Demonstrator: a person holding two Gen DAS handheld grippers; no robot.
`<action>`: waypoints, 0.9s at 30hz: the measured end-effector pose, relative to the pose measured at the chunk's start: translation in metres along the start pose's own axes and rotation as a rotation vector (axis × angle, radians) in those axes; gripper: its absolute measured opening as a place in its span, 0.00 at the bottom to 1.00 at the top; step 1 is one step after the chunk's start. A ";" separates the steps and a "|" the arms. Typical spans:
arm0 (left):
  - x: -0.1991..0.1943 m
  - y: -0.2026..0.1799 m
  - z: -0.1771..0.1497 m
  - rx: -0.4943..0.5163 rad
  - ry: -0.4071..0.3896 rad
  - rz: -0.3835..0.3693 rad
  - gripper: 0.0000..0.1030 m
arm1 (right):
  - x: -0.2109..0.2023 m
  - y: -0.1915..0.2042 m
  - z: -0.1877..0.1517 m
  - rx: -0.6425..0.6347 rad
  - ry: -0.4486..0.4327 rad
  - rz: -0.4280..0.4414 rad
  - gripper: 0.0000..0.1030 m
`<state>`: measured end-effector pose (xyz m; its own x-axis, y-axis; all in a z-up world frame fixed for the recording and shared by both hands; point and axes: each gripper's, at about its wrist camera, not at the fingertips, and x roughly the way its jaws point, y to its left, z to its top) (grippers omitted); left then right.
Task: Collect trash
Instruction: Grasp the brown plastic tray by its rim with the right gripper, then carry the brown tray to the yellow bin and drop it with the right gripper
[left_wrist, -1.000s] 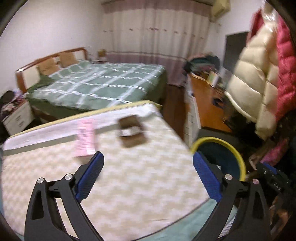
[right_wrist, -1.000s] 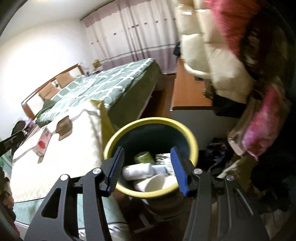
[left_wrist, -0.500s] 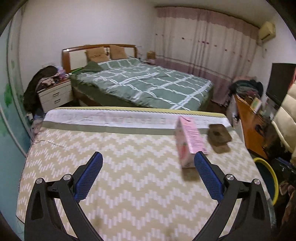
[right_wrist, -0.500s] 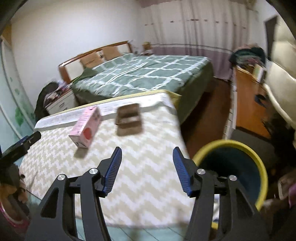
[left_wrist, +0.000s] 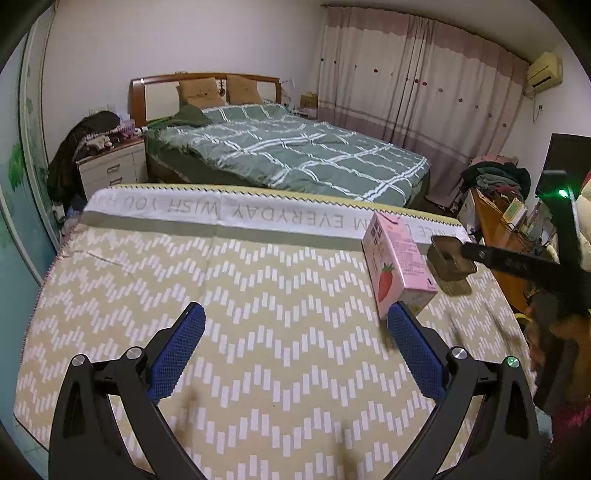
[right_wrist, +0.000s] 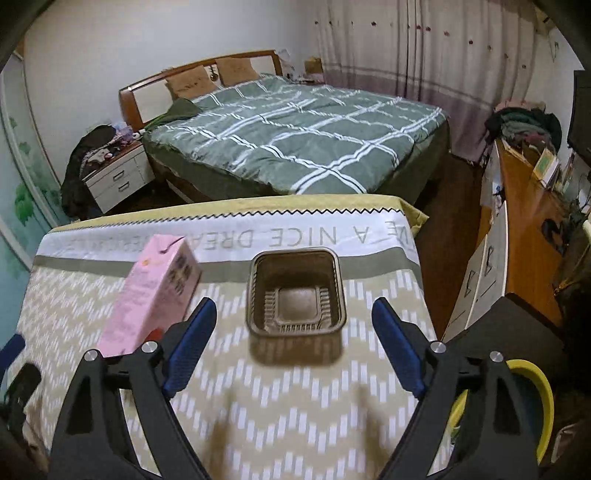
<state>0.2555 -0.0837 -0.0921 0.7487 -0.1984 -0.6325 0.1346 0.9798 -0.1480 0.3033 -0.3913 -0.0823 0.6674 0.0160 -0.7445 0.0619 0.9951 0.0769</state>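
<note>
On the surface (right_wrist: 295, 424), a pink carton (right_wrist: 155, 295) and brown tray (right_wrist: 297, 293) remain uncollected; both grippers' fingers (right_wrist: 190, 343) stand apart, empty.

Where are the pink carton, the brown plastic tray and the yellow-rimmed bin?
pink carton (left_wrist: 397, 267): left wrist view, its printed side panel.
brown plastic tray (right_wrist: 297, 293): right wrist view, its inner floor.
yellow-rimmed bin (right_wrist: 543, 391): right wrist view, its rim.

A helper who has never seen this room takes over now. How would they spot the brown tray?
Find the zigzag-patterned cloth covering the surface in front of the green checked bed. Near its far edge with the printed lettering sits the brown tray, just right of a pink carton. It is the low, square, empty, ribbed plastic one.
</note>
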 end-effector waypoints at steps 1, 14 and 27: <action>0.000 0.000 0.000 -0.002 0.001 -0.001 0.95 | 0.005 -0.001 0.001 0.003 0.007 -0.001 0.80; 0.003 0.003 -0.002 -0.019 0.015 0.005 0.95 | 0.052 -0.004 0.002 -0.003 0.095 -0.032 0.64; 0.006 -0.003 -0.003 0.000 0.026 0.001 0.95 | -0.037 -0.030 -0.039 0.144 -0.002 -0.040 0.64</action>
<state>0.2572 -0.0882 -0.0975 0.7319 -0.1979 -0.6520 0.1335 0.9800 -0.1476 0.2478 -0.4184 -0.0835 0.6635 -0.0234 -0.7478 0.1941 0.9707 0.1419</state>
